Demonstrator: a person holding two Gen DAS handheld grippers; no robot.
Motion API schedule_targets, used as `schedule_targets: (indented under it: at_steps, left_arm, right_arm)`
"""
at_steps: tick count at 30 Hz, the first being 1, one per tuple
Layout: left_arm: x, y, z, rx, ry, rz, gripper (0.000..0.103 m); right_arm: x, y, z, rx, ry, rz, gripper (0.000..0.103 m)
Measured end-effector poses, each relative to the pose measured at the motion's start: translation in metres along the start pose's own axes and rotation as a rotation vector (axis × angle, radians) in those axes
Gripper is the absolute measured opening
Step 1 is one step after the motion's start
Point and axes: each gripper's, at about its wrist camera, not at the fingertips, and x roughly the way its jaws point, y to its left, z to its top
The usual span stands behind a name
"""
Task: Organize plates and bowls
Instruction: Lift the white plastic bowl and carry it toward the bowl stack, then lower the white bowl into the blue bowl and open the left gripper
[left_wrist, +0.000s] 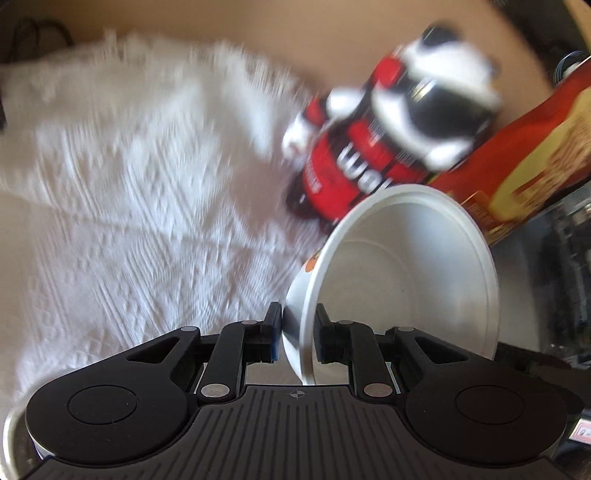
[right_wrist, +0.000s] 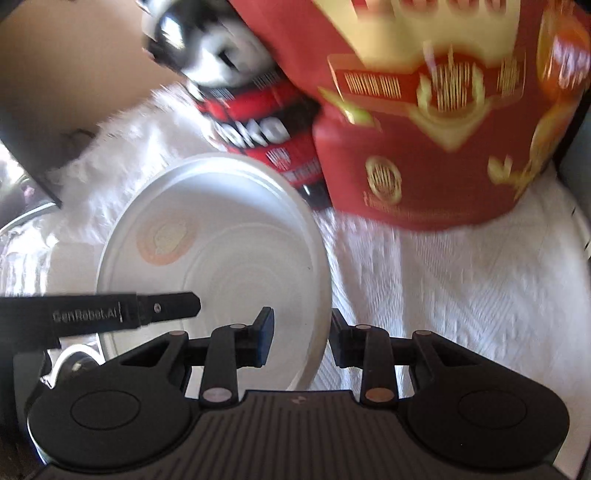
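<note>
Because the bowl is thin-walled, stiff and smooth, it is judged to be light but slippery and breakable if ceramic, so the rim is taken as the sensible place for a hold, with one finger inside and one outside. That is how it is gripped: the left gripper is clenched on the near rim, and the bowl is carried tilted on its side above the white textured cloth, its mouth turned to the right. A plain white inside with faint rings is shown, and an orange mark on the outer wall. In the right wrist view the right gripper straddles the bowl's right edge; its jaws are seen parted with the rim between them, though contact cannot be told. Far behind, a red box and a blurred red, black and white toy are seen.
</note>
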Motion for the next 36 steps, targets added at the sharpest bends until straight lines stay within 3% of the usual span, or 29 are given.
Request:
schedule_targets:
  at_steps: [6, 18, 25, 36]
  left_arm:
    - [-0.047, -0.019, -0.002, 0.04, -0.049, -0.029, 0.019]
    - [-0.075, -0.044, -0.066, 0.147, 0.067, -0.046, 0.019]
    - [-0.073, -0.044, -0.109, 0.198, 0.131, -0.046, 0.02]
    - [-0.04, -0.024, -0.15, 0.185, 0.258, -0.043, 0.019]
  right_arm:
    - [-0.049, 0.008, 0.0, -0.009, -0.091, 0.044, 0.031]
    - [-0.114, 0.004, -0.044, -0.028, -0.11, 0.069, 0.031]
    - [-0.126, 0.004, -0.086, -0.05, -0.051, 0.052, 0.031]
    - [-0.091, -0.008, -0.141, 0.011, 0.097, 0.018, 0.031]
